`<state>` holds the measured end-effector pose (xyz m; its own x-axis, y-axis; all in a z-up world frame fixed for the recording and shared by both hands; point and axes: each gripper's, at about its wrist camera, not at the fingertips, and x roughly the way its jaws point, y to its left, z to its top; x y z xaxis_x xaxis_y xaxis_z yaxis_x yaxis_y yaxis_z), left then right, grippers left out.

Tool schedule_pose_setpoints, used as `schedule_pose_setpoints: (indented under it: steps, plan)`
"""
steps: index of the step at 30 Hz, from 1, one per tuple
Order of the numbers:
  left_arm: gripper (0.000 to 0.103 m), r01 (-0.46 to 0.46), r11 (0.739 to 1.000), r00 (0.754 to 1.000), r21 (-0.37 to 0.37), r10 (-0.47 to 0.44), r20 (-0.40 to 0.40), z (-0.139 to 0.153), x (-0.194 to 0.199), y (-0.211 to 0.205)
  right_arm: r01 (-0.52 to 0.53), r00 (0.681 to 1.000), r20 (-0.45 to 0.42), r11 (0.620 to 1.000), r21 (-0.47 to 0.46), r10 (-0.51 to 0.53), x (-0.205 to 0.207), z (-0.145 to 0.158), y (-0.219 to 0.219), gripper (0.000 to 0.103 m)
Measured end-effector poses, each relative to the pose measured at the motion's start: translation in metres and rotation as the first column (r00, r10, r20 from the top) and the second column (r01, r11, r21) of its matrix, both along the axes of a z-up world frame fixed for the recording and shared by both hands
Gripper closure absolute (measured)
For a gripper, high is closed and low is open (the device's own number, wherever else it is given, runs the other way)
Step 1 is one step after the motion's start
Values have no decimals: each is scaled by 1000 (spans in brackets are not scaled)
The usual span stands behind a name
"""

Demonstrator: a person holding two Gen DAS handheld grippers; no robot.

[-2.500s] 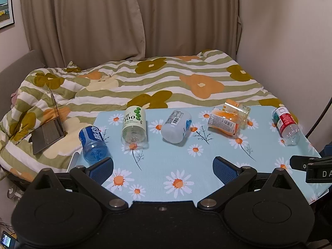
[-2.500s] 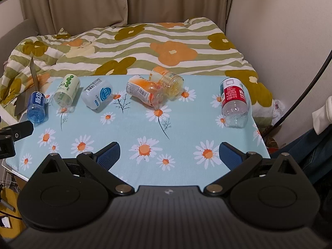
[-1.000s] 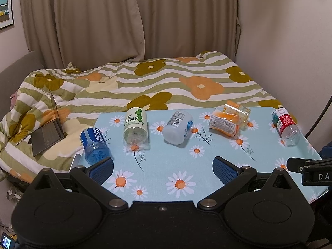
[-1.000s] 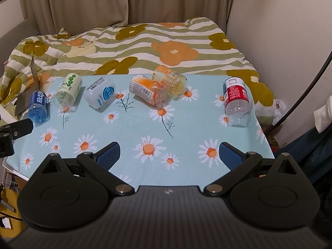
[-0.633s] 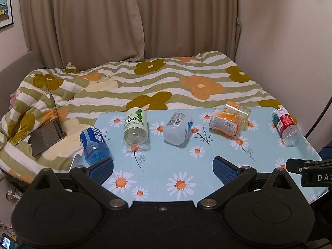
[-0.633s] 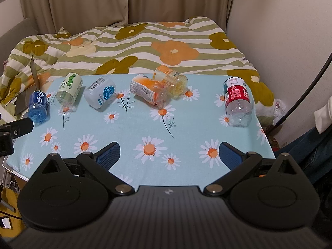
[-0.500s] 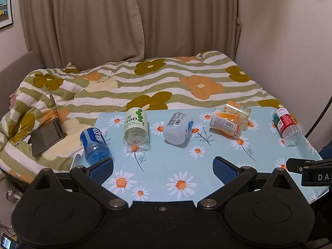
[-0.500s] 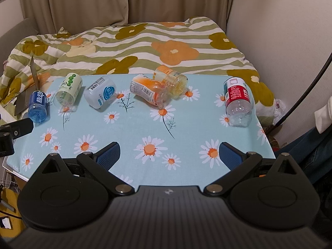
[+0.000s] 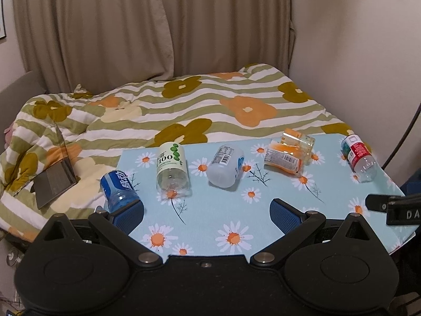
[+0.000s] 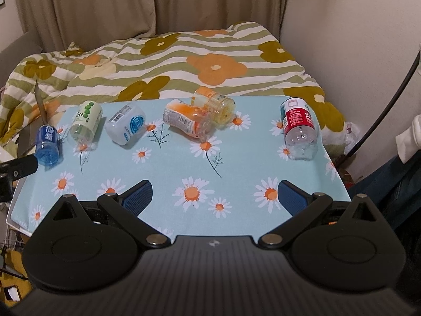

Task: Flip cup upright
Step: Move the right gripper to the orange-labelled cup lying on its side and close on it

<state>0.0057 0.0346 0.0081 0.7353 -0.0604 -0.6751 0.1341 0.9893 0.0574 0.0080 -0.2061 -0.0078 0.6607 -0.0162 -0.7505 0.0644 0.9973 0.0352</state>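
L gripper (image 9: pixel 206 210), R gripper (image 10: pixel 214 193): jaws wide, holding nothing.

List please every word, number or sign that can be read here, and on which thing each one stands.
"100": green-dotted cup.
"DA", cut off at the frame edge: black bar at the right of the left wrist view.
Barcode, digits too small: white cup.
White characters, too blurred to read: blue cup.
Too small to read: red-label cup, orange-label cup.
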Motion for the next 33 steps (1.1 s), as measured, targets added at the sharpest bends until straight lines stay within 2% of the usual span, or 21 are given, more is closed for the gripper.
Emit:
schedule_pose_setpoints:
  steps: [6,11,17,22,26,33]
  plan:
    - [0,-14,1000,999,-2,13,-37,-9,16,-1,-12,1000,-5,1000,11,12,23,0,-17,0]
    - [0,-81,997,995,4,81,-65,-18,31,-11,-90,995,-35,996,12,90,63,-8,-37,0]
    - [0,-188,982,977,-13,185,-109,-27,49,-29,-224,972,-78,975,0,223,120,-20,-56,0]
    - [0,-304,953,944,-21,298,-145,-37,63,-40,-324,941,-103,946,10,323,173,-32,-71,0]
    - [0,-393,919,906,-27,382,-179,-45,74,-45,-386,914,-124,922,24,386,216,-42,-77,0]
    - [0,-493,870,851,-3,481,-211,-60,88,-55,-500,846,-190,865,43,499,276,-71,-69,0]
